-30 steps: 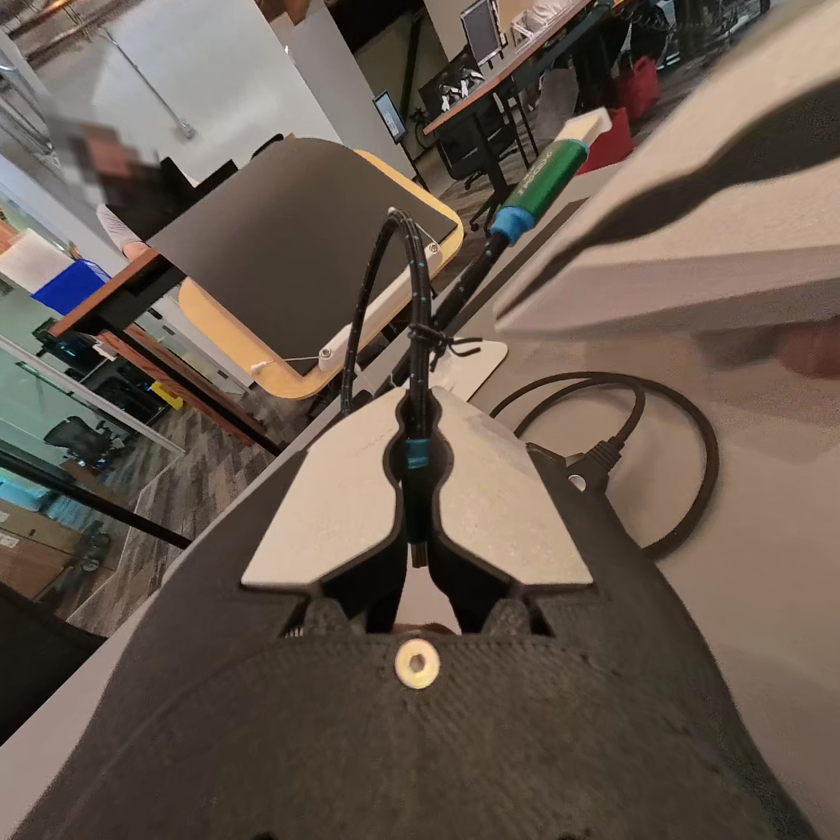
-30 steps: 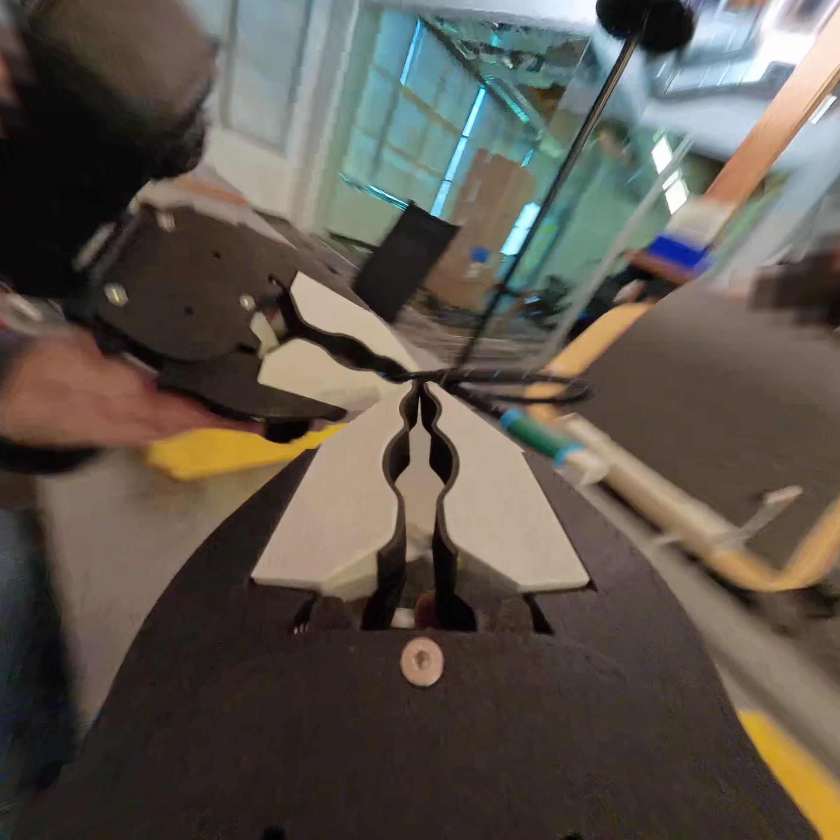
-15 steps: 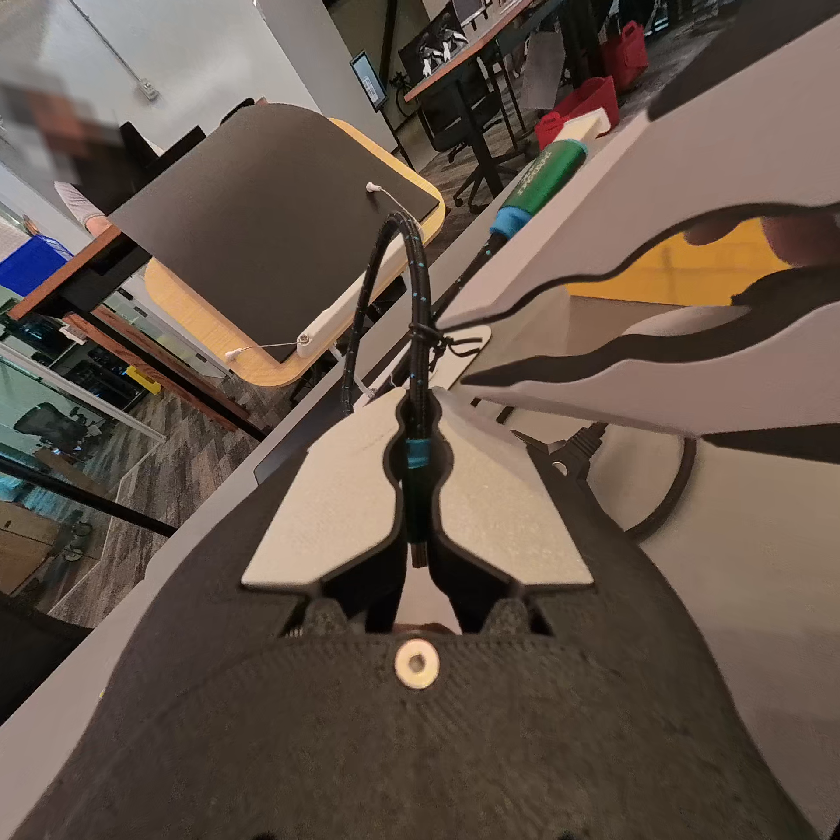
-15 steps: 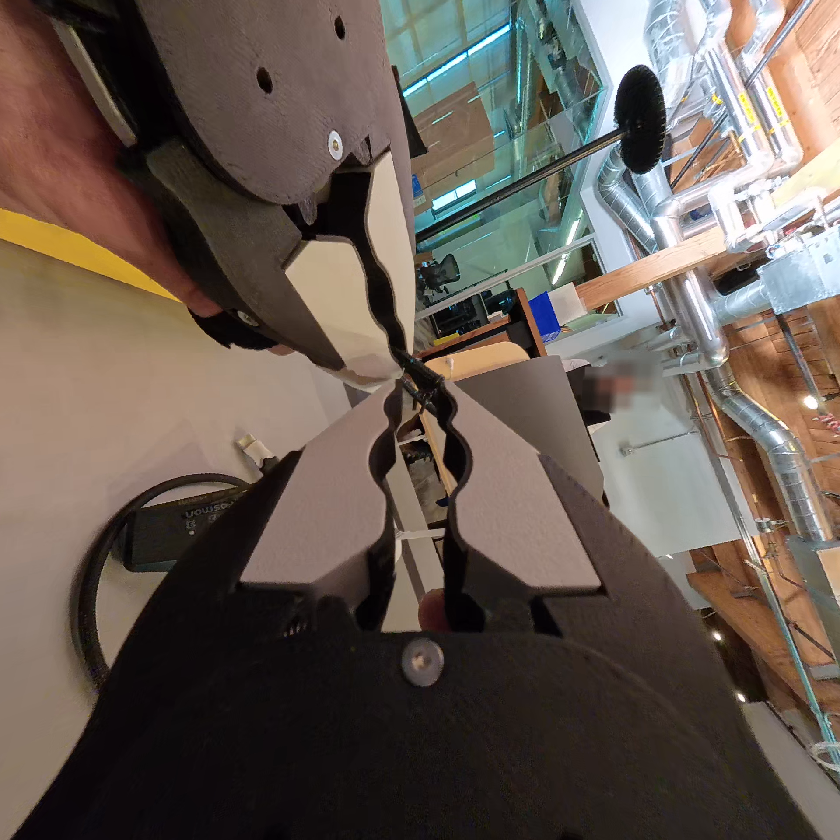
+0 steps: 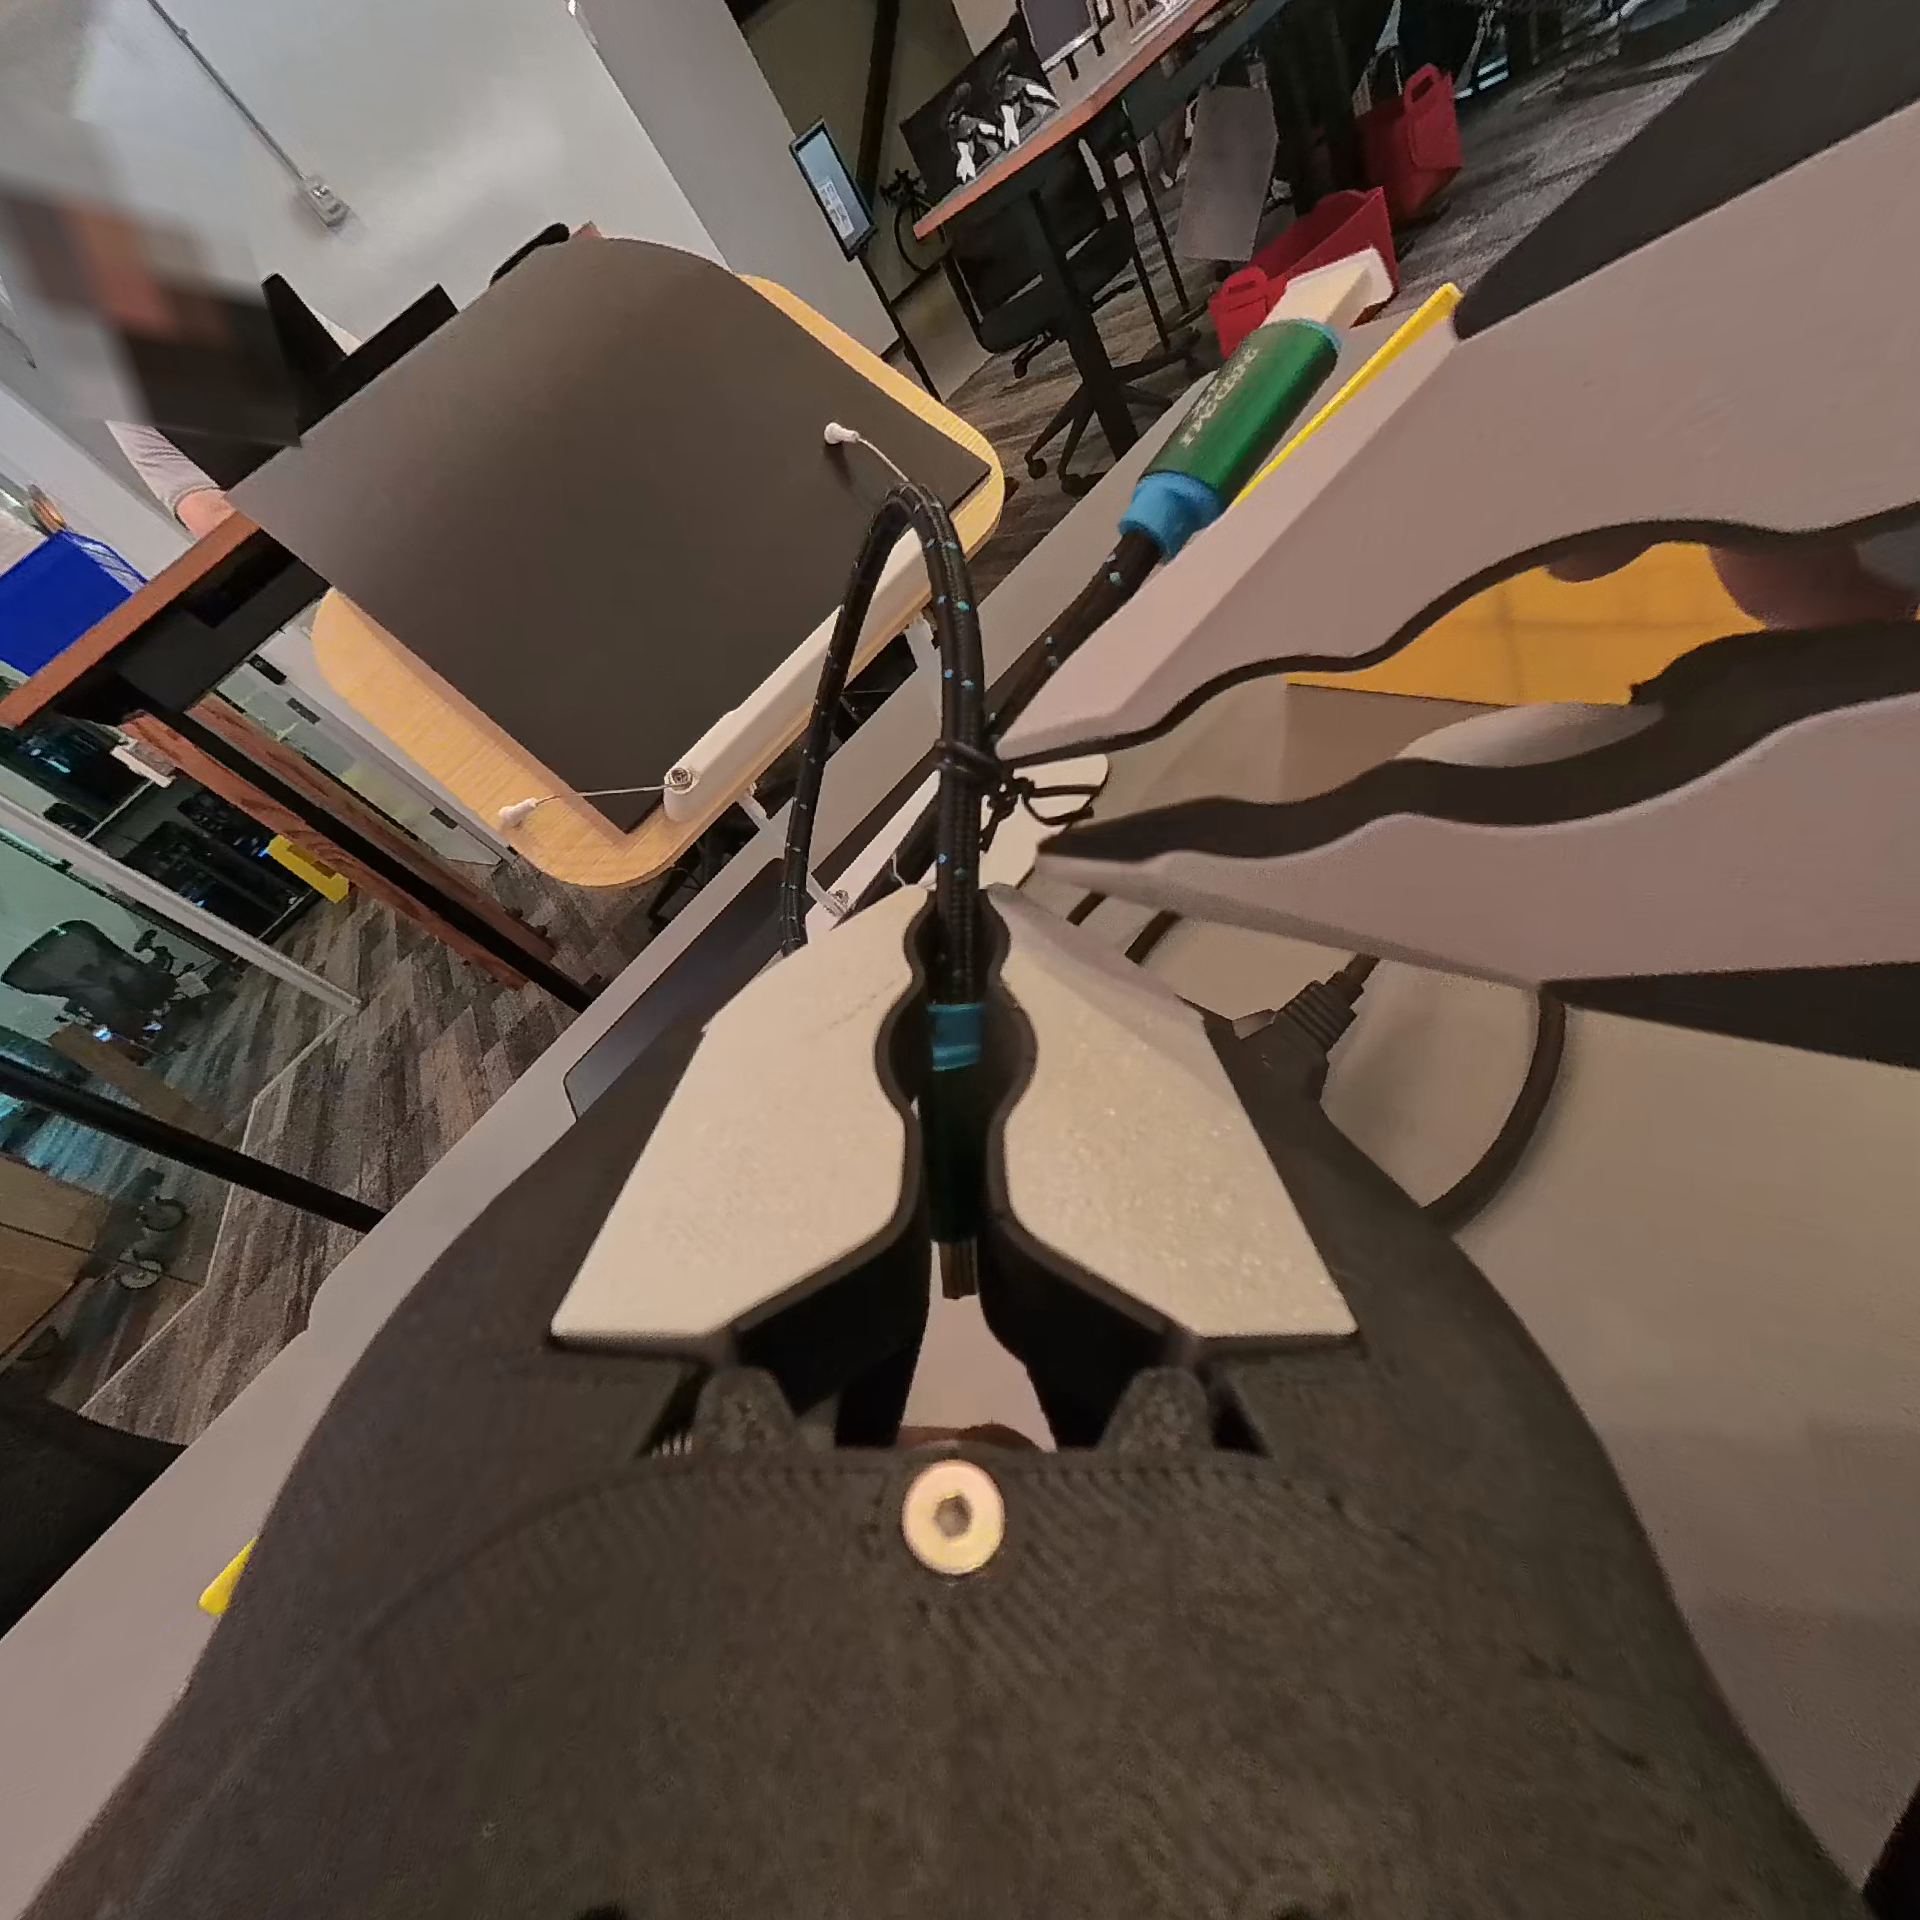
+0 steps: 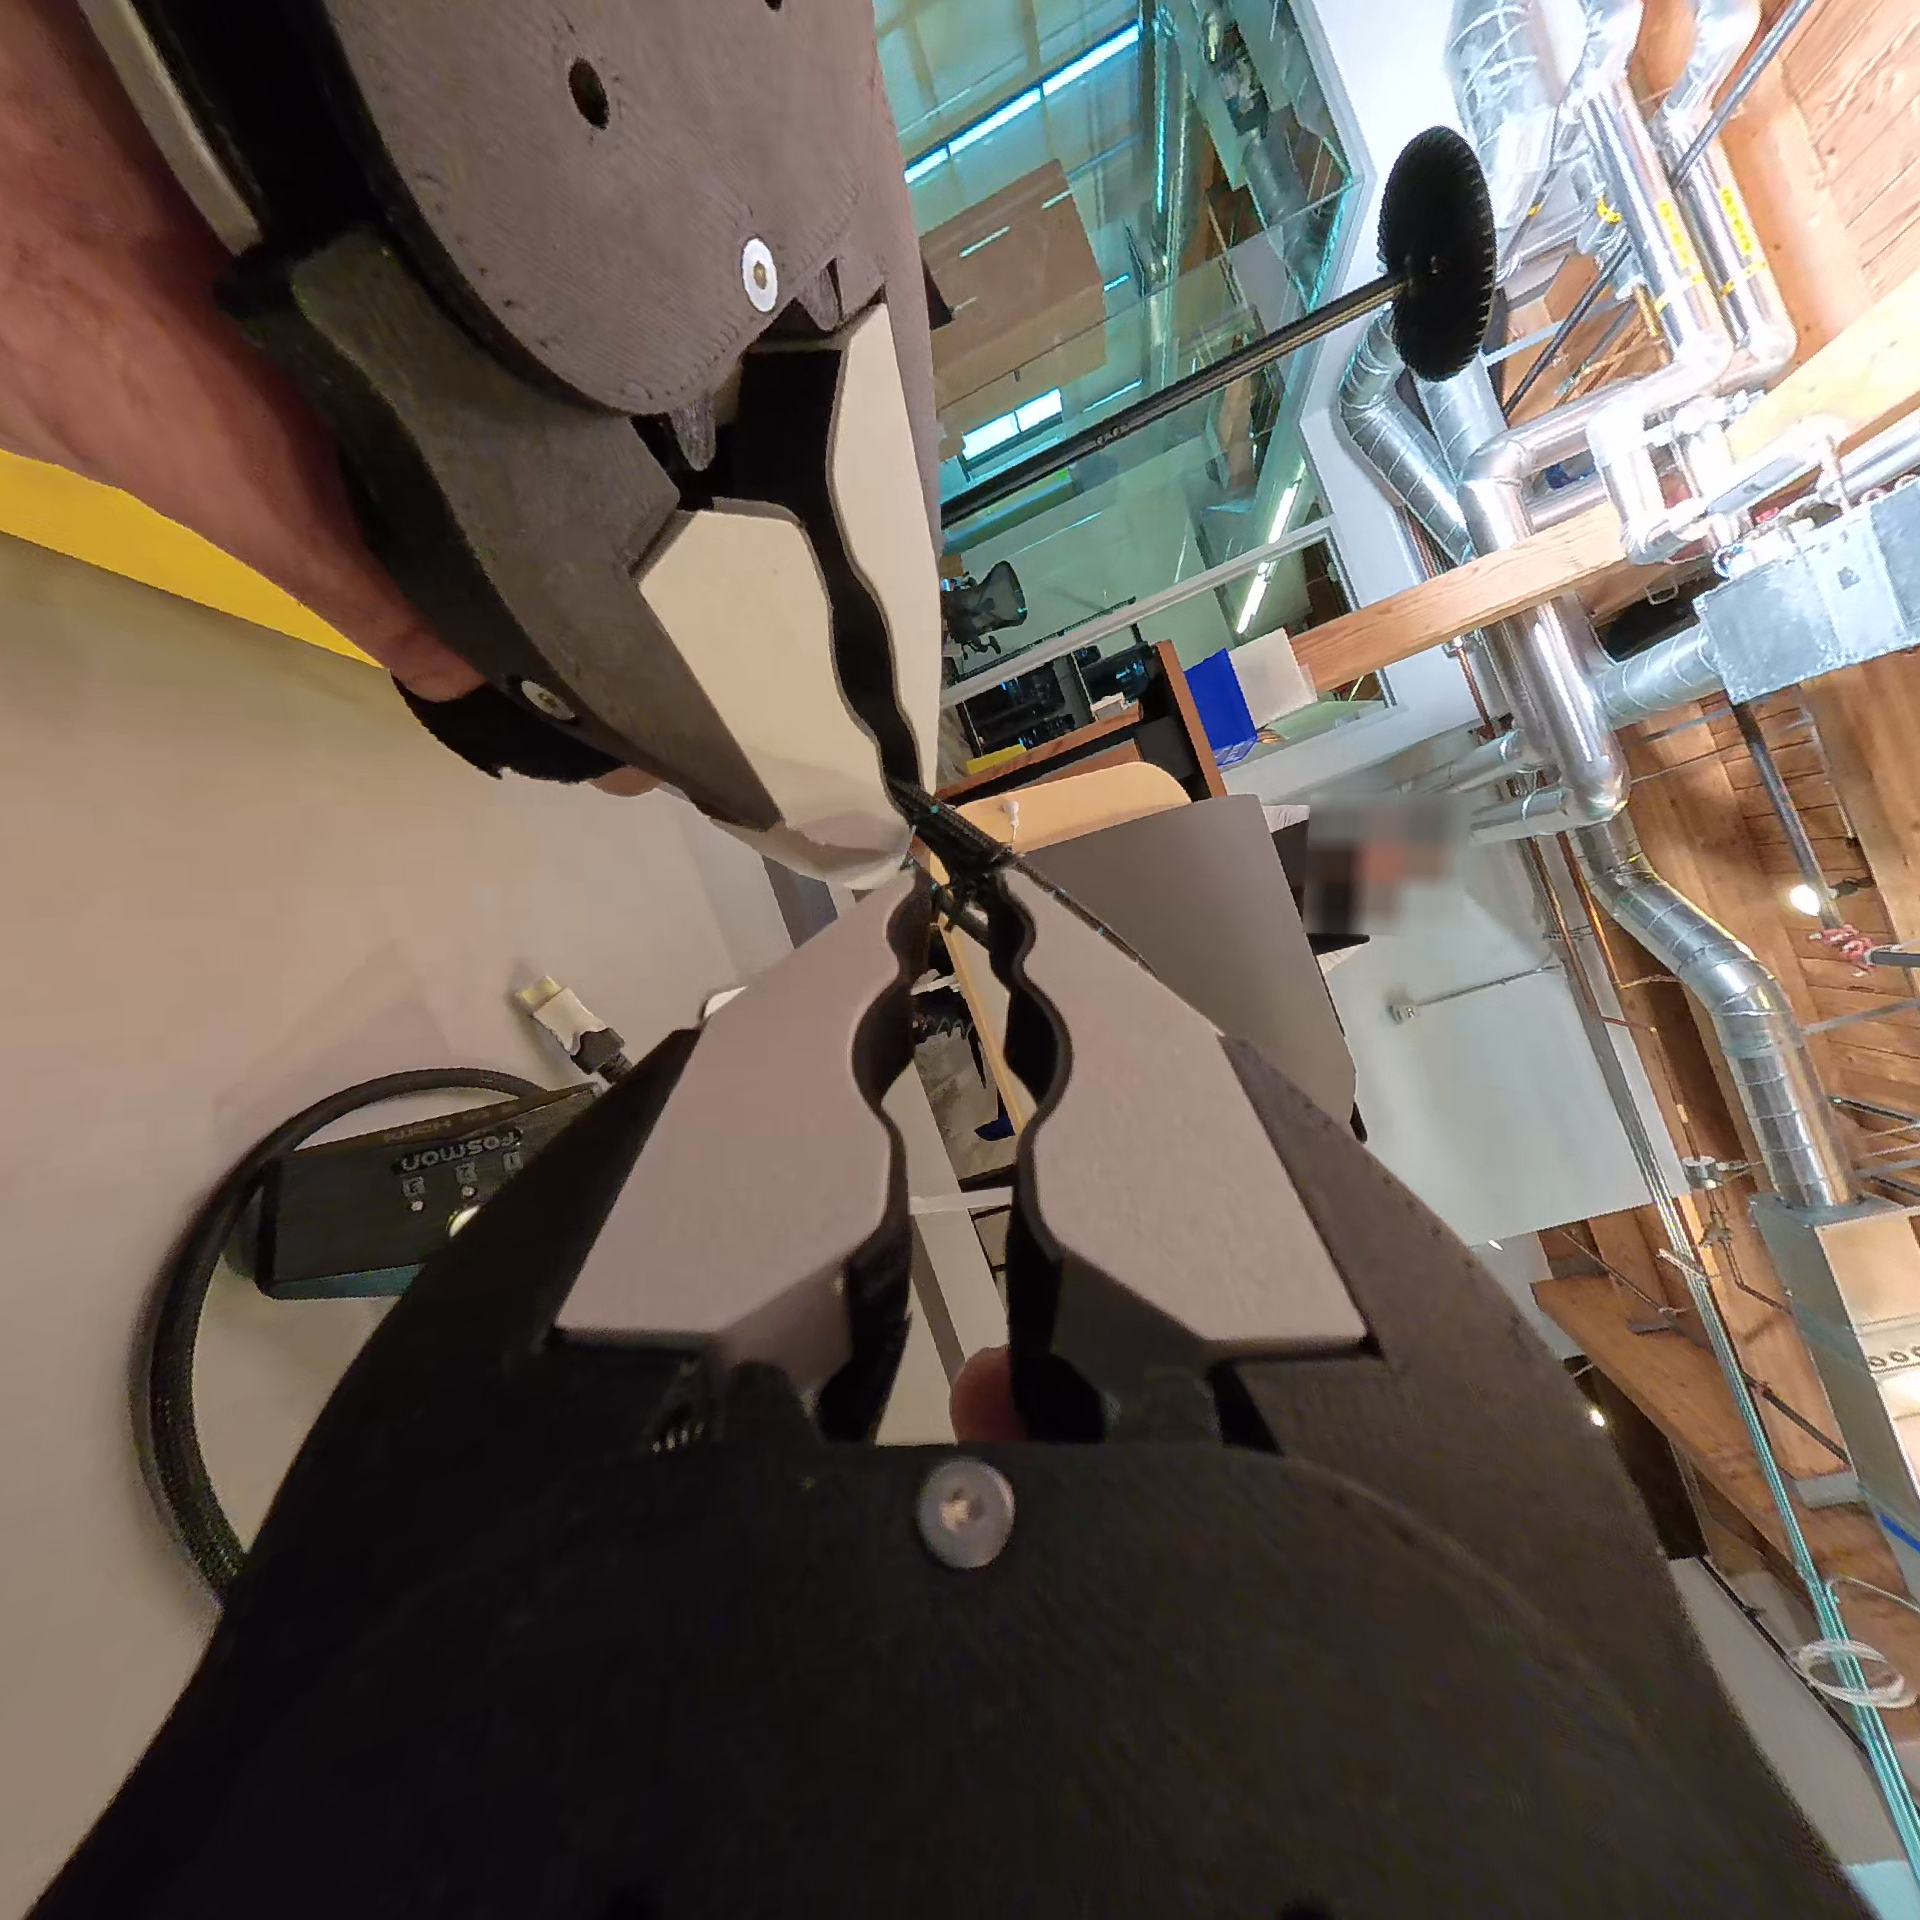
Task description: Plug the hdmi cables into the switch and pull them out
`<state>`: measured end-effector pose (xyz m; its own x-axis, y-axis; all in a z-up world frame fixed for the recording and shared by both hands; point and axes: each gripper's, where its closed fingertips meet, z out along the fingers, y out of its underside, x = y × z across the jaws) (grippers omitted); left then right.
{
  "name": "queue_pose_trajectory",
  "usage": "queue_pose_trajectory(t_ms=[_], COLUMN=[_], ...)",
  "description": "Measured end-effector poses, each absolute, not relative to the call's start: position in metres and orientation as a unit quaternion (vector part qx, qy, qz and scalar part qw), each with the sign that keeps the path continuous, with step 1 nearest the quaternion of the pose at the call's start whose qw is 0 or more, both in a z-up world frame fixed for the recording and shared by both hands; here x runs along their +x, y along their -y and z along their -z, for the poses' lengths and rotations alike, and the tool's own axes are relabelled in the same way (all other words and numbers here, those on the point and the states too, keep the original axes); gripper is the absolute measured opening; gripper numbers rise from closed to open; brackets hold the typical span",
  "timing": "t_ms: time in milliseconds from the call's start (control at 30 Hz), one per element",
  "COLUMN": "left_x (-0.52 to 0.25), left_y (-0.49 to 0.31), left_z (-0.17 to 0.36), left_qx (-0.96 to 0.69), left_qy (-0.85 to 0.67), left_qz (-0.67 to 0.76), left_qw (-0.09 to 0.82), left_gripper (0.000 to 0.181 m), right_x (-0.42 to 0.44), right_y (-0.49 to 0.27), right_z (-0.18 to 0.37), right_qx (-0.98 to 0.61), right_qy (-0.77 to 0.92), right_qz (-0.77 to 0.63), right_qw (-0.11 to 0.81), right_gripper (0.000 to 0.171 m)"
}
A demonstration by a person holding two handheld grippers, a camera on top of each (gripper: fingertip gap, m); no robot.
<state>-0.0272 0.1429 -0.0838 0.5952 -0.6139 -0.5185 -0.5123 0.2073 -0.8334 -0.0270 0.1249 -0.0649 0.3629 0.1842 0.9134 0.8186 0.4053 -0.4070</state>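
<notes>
Left wrist view: left tool (image 5: pixel 951 914) clamps braided cable (image 5: pixel 954 727), plug tip mostly hidden

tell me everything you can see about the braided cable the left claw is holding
The braided cable is black with blue flecks and looks woven. The left claw is shut on its slim plug end, which has a blue band and a metal tip pointing back toward the camera. From the fingertips it rises, arches over and drops down behind the table edge. A thin black tie wraps it partway up, where the open right claw reaches in. In the right wrist view it runs between both claws' tips.
</notes>
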Motion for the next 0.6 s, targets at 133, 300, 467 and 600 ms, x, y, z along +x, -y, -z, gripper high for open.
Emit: queue_pose_trajectory(t_ms=[133, 300, 467, 600], left_x=[-0.027, -0.0277, -0.0278, -0.0269], left_y=[-0.143, -0.1437, -0.1435, -0.1422], left_z=[0.0829, 0.0829, 0.0818, 0.0805], left_qx=[-0.628, -0.627, -0.62, -0.612], left_qy=[-0.447, -0.446, -0.446, -0.445], left_qz=[0.042, 0.04, 0.034, 0.028], left_qw=[0.636, 0.638, 0.645, 0.653], left_gripper=[0.004, 0.004, 0.004, 0.004], right_x=[-0.0257, -0.0241, -0.0212, -0.0187], right_y=[-0.1241, -0.1231, -0.1209, -0.1185], right_z=[0.0637, 0.0622, 0.0602, 0.0583], right_qx=[-0.491, -0.518, -0.596, -0.641], right_qy=[0.509, 0.492, 0.413, 0.287], right_qz=[0.235, 0.178, -0.022, -0.265], right_qw=[0.667, 0.677, 0.689, 0.66], right_gripper=[0.005, 0.003, 0.0, 0.0])
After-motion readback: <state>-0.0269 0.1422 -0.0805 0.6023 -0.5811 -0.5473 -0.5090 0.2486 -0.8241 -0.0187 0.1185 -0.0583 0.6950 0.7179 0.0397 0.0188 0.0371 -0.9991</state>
